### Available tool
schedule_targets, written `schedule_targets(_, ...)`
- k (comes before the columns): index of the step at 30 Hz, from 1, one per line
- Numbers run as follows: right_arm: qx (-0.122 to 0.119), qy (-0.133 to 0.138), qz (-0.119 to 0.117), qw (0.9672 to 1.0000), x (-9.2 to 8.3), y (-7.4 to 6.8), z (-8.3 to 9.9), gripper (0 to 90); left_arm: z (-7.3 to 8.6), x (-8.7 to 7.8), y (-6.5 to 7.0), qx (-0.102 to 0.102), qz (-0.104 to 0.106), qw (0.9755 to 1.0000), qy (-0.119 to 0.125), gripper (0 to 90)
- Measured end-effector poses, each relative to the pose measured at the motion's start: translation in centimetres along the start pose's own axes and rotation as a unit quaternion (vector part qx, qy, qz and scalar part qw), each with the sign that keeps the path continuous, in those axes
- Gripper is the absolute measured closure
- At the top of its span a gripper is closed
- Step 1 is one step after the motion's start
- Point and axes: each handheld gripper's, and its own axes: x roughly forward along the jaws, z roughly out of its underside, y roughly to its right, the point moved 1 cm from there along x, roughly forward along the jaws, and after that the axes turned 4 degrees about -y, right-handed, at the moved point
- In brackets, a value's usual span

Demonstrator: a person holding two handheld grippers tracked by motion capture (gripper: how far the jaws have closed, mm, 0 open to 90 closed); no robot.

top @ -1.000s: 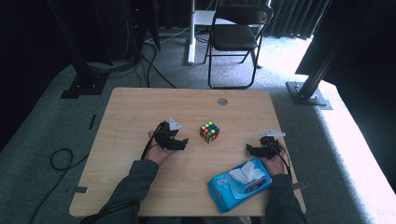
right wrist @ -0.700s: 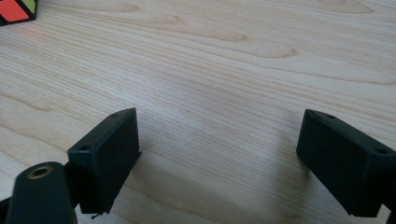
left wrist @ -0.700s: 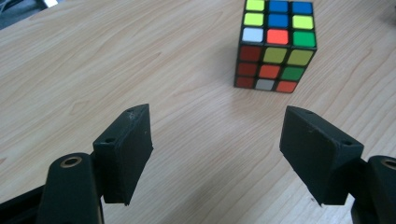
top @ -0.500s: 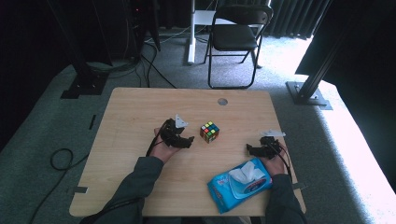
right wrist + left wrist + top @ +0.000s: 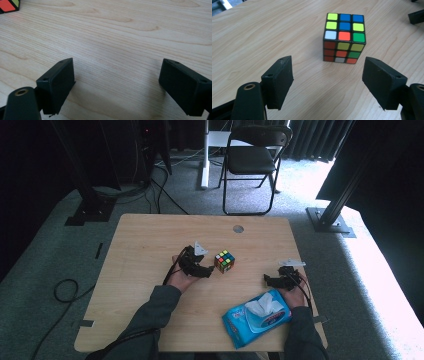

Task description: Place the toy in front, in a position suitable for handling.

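Jaws of left gripper [image 5: 327,82] spread wide before the puzzle cube [image 5: 343,37], untouched; right gripper [image 5: 117,85] likewise agape, empty.

On my counter [image 5: 150,250] I count one puzzle cube [image 5: 224,261] and one blue pack of wipes [image 5: 257,317]. I carry two grippers, left gripper [image 5: 209,270] and right gripper [image 5: 269,280], two jaws each. One folding chair [image 5: 252,157] stands beyond.
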Motion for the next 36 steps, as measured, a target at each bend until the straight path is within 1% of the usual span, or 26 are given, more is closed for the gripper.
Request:
schedule_targets(5,0.000,0.000,0.000,1.0000,0.0,0.0,0.0,12.9,-0.4,0.4,0.2,0.004,0.001,1.0000,0.000,25.0)
schedule_targets(9,0.000,0.000,0.000,1.0000,0.0,0.0,0.0,12.9,-0.8,1.0,0.3,0.003,0.010,0.9999,0.001,25.0)
schedule_targets(11,0.000,0.000,0.000,1.0000,0.0,0.0,0.0,12.9,-0.8,1.0,0.3,0.003,0.010,0.9999,0.001,25.0)
schedule_targets(12,0.000,0.000,0.000,1.0000,0.0,0.0,0.0,12.9,-1.0,1.5,0.5,0.006,0.011,0.9999,-0.003,25.0)
schedule_targets(15,0.000,0.000,0.000,1.0000,0.0,0.0,0.0,12.9,-1.4,1.8,0.7,0.008,0.011,0.9999,-0.003,25.0)
schedule_targets(17,0.000,0.000,0.000,1.0000,0.0,0.0,0.0,12.9,-1.6,2.0,0.8,0.006,0.012,0.9999,-0.001,25.0)
schedule_targets(20,0.001,0.000,0.000,1.0000,0.0,0.0,0.0,12.9,-2.0,2.4,0.8,0.006,0.007,0.9999,-0.007,22.5)
schedule_targets(22,0.001,0.000,0.000,1.0000,0.0,0.0,0.0,12.9,-2.2,2.6,0.8,0.000,0.012,0.9999,-0.003,22.4)
schedule_targets(29,0.000,0.000,0.001,1.0000,0.0,0.0,0.0,12.9,-2.8,3.2,0.9,0.001,0.019,0.9998,-0.001,22.3)
schedule_targets(33,0.000,0.000,0.001,1.0000,0.0,0.0,0.0,12.9,-3.1,3.6,0.9,0.005,0.033,0.9995,0.002,22.3)
schedule_targets(35,-0.001,0.000,0.001,1.0000,0.0,0.0,0.0,12.9,-3.3,3.9,0.9,0.006,0.034,0.9994,0.003,22.3)
schedule_targets(36,-0.001,0.000,0.001,1.0000,0.0,0.0,0.0,12.9,-3.4,4.1,1.0,0.005,0.034,0.9994,-0.001,22.3)
